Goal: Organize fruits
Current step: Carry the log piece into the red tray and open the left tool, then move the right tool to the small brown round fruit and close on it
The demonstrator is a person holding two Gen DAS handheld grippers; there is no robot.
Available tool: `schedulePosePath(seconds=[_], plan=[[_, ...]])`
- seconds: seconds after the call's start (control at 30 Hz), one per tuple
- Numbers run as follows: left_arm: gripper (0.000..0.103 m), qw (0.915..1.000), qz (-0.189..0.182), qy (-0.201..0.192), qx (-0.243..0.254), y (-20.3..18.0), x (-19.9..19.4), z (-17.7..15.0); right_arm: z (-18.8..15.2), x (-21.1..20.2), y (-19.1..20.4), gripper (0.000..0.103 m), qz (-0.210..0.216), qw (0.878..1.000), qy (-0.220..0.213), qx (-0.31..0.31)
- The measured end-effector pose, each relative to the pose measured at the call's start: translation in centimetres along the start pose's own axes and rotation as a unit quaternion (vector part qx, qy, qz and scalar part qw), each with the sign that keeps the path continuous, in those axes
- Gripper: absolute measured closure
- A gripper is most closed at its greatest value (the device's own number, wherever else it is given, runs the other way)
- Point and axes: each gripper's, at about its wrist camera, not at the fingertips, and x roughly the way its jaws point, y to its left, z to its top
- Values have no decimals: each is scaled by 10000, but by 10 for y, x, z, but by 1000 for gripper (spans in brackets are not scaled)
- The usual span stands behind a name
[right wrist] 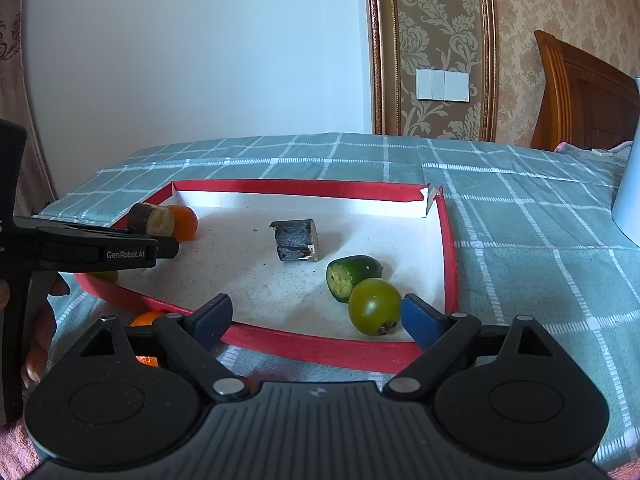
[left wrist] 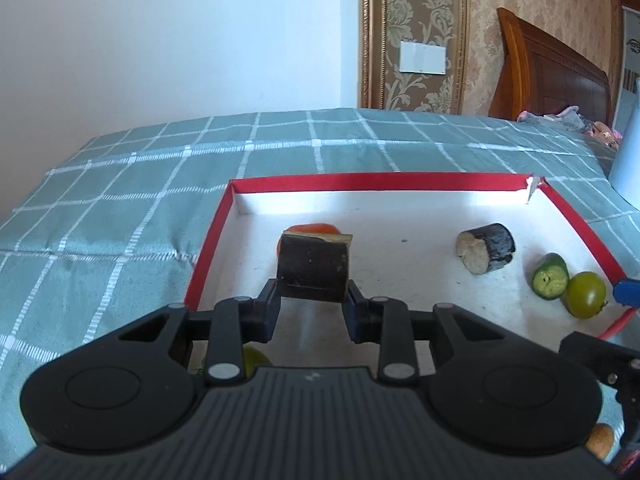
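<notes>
My left gripper point(left wrist: 313, 290) is shut on a dark cut fruit chunk point(left wrist: 314, 266) and holds it above the left part of the red-rimmed white tray point(left wrist: 208, 240). An orange fruit point(left wrist: 312, 227) lies behind the chunk. A second dark chunk point(left wrist: 486, 252), a cut green piece point(left wrist: 551, 277) and a green round fruit point(left wrist: 586, 294) lie at the tray's right. My right gripper point(right wrist: 316, 316) is open over the tray's point(right wrist: 304, 346) near rim, its right finger beside the green round fruit point(right wrist: 374, 306). The left gripper point(right wrist: 160, 240) with its chunk point(right wrist: 154, 220) shows at left.
The tray sits on a green checked cloth point(left wrist: 120, 208). An orange fruit point(right wrist: 146, 320) lies outside the near rim under my right gripper. A green fruit point(left wrist: 254, 358) sits under my left gripper. A white object point(right wrist: 628, 200) stands at far right.
</notes>
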Motion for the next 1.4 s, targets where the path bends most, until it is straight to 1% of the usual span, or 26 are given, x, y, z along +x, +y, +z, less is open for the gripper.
schedulePosePath(seconds=[0.1,0.17,0.33,0.43,0.6,0.63,0.67,0.7,0.73,0.77,0.8,0.83,0.93,1.0,1.07,1.17,1.23,1.3,1.4], plan=[[73,9999,73,130,-85,5,6,0,0,0,0,11,2,10000,0,3],[73,9997,188,126,-66,7,7,-1,0,1,0,10,-9,10000,1,6],[72,9995,237,137,-141,12,8,-1,-1,1,0,9,-26,10000,1,16],[66,9994,295,153,-140,13,9,-1,-1,1,0,8,-25,10000,-1,16],[61,9995,226,156,-174,17,5,-2,-1,2,-1,6,-44,10000,-4,17],[59,9995,224,136,-192,18,2,-2,-1,2,-1,6,-45,10000,-5,19],[52,9995,214,110,-214,19,-1,-3,-1,2,-1,5,-50,10000,-4,27],[50,9996,151,74,-247,19,-5,-4,-1,2,-2,4,-55,10000,-6,33],[44,9995,82,48,-286,20,-9,-4,-1,2,-2,4,-59,10000,-7,39],[31,9994,91,-3,-321,19,-13,-5,-1,3,-2,4,-59,10000,-6,45],[30,9993,105,-75,-348,19,-18,-6,-1,3,-3,3,-62,10000,-8,49],[25,9992,45,-109,-370,19,-22,-7,-1,3,-3,3,-66,10000,-11,49],[24,9991,71,-234,-359,16,-36,-12,-2,3,-2,2,-74,10000,-25,47],[22,9989,69,-312,-357,15,-48,-17,-2,3,-2,1,-75,10000,-32,54],[13,9979,167,-435,-443,15,-60,-23,-1,4,-2,1,-58,10000,-25,64],[10,9958,316,-683,-527,17,-83,-35,-1,3,-3,1,-80,9999,-38,77],[8,9941,422,-767,-647,21,-93,-43,-1,2,-3,1,-141,9999,-70,58],[8,9931,458,-751,-776,25,-97,-52,-1,2,-5,1,-156,9998,-77,71],[7,9938,446,-600,-825,29,-96,-61,-1,0,-6,1,-141,9998,-131,111]])
